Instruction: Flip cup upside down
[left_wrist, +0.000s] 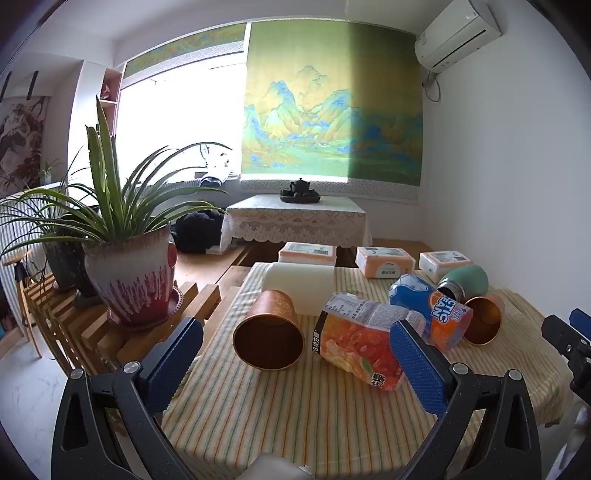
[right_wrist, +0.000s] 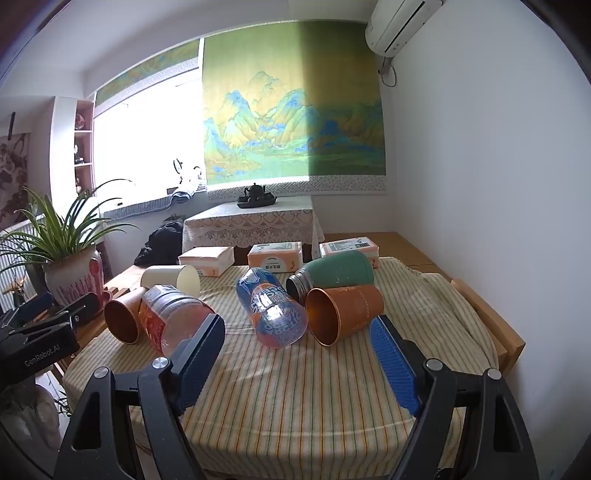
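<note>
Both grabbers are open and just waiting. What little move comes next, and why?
Probably ease the open left gripper forward around the nearer orange cup. That cup lies on its side on the striped tablecloth, mouth facing the gripper, untouched, so it must be grasped before flipping.

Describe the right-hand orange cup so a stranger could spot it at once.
Start at the striped tablecloth and find the green flask lying on its side. The orange cup lies on its side right in front of the flask. Unlike the other orange cup, it lies right of the Fanta bottle.
</note>
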